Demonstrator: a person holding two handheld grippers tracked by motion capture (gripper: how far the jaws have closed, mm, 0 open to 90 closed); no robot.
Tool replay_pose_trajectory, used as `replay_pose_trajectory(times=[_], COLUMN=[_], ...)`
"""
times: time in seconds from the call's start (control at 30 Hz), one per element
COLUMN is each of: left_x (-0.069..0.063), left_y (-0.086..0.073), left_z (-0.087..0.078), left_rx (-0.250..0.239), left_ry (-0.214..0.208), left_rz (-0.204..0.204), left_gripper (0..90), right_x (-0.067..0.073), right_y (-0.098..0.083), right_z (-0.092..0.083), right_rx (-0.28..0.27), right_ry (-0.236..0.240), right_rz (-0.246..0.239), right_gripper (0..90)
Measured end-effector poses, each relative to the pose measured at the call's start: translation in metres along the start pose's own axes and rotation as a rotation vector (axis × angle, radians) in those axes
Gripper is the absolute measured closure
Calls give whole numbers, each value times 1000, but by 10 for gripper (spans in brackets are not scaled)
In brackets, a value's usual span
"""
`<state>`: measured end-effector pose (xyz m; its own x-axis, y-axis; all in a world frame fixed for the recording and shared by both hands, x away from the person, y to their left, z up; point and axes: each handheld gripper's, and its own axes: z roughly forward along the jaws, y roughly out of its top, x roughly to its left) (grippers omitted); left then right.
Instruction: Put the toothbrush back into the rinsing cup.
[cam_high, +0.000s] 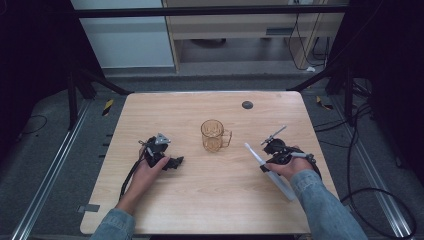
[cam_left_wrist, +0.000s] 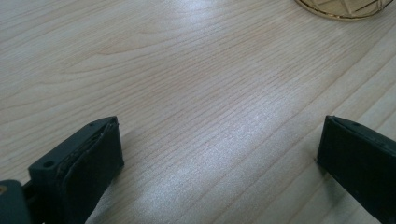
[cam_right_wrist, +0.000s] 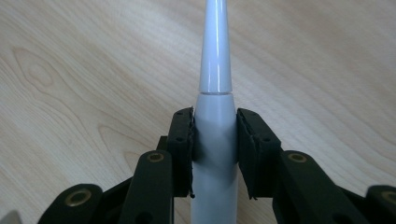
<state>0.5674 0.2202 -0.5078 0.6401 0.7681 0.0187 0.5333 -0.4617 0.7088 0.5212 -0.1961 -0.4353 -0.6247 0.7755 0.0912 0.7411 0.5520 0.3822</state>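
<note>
The right claw (cam_right_wrist: 215, 140) clamps a white electric toothbrush (cam_right_wrist: 215, 93) near the bench's (cam_high: 210, 200) right edge. The left claw (cam_left_wrist: 219, 154) rests spread wide and empty toward the left edge, an amber glass mug (cam_high: 214, 135) mid-bench between them.

A lab recording setup. Around the wooden table (cam_high: 215, 200) run metal floor rails (cam_high: 45, 185). Loose cables (cam_high: 370, 195) lie beside it.
</note>
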Motion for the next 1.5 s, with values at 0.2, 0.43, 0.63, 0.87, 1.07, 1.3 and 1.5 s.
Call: replay_pose_trajectory(times=[0.2,0.43,0.63,0.87,1.07,1.3,1.5], left_x=[0,0,0,0,0,0,0], left_y=[0,0,0,0,0,0,0], left_z=[0,0,0,0,0,0,-1], left_rx=[0,0,0,0,0,0,0], left_ry=[-1,0,0,0,1,1,1], left_rz=[-1,0,0,0,0,0,7], left_gripper=[0,0,0,0,0,0,0], right_x=[-12,-15,-16,-21,-23,-21,-17], right_y=[0,9,19,29,43,57,76], right_z=[-19,-39,-59,-70,-69,-66,-61], right_rx=[-84,-128,-201,-318,-413,-479,-521], right_ry=[-20,-34,-43,-55,-50,-59,-86], right_rz=[34,32,34,56,68,65,57], right_gripper=[678,679,678,678,678,678,678])
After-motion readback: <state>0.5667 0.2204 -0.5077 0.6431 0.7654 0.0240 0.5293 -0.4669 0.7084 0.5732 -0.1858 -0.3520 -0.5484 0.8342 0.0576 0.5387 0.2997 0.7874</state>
